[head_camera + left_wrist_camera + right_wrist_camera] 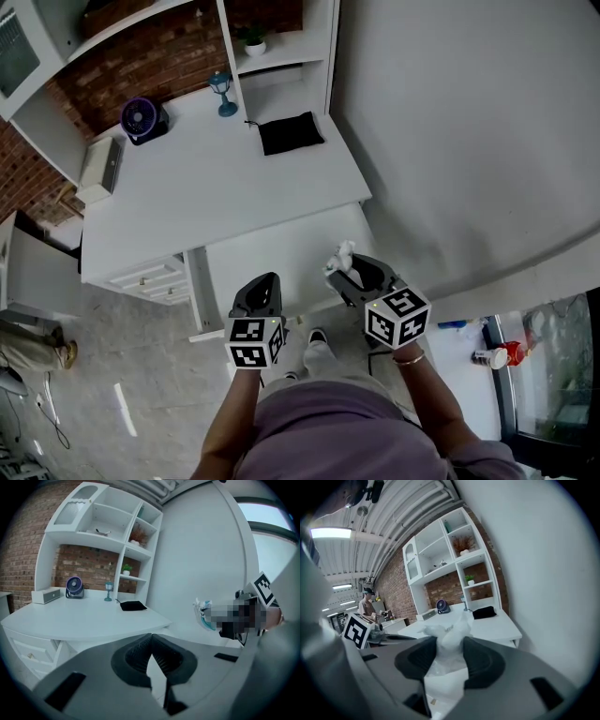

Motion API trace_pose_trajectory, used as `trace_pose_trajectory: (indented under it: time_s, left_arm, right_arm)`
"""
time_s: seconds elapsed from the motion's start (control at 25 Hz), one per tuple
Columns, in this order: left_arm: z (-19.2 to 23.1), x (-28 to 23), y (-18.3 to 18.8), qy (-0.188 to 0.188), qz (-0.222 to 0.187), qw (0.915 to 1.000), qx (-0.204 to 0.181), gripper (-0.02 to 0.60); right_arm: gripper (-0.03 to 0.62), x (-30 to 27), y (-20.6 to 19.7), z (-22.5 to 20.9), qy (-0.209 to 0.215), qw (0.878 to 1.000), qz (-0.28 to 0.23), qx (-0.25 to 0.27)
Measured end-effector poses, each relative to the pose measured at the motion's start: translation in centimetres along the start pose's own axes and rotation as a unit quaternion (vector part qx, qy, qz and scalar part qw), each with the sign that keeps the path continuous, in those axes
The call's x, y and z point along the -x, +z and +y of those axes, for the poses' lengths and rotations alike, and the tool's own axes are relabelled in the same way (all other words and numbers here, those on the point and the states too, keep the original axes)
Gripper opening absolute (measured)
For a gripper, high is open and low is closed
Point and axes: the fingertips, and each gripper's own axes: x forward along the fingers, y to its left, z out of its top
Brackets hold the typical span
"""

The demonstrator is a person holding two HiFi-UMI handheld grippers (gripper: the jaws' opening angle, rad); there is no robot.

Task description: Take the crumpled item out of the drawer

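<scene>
Clearly, right gripper view shows claw [450, 645] pinching crumpled item [451, 631] (white).

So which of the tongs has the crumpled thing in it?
The right tongs: a crumpled white wad is pinched between their jaws. The left tongs are shut on nothing.

Crumpled item [452, 630]: lower part buried between 2 pads [482, 660] of right gripper [450, 641]. Same gripper mostly lost under mosaic in left gripper view. Distant person [367, 603] too small to read. Upper shelf [122, 33] cut by head view's top edge.
</scene>
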Motion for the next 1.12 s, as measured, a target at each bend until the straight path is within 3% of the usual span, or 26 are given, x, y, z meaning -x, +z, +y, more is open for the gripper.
trace_pose_trajectory:
  time_s: [0.4, 1.12]
  left_arm:
    - [-0.3, -0.1, 0.2, 0.001, -0.004, 1.0, -0.001, 0.0]
    - [0.1, 0.2, 0.3, 0.007, -0.007, 0.9999, 0.004, 0.0]
  right_arm:
    - [0.184, 0.9, 0.9, -0.3, -0.023, 0.999, -0.029, 0.027]
    - [0.184, 1.1, 1.0, -0.6, -0.032, 0.999, -0.035, 0.018]
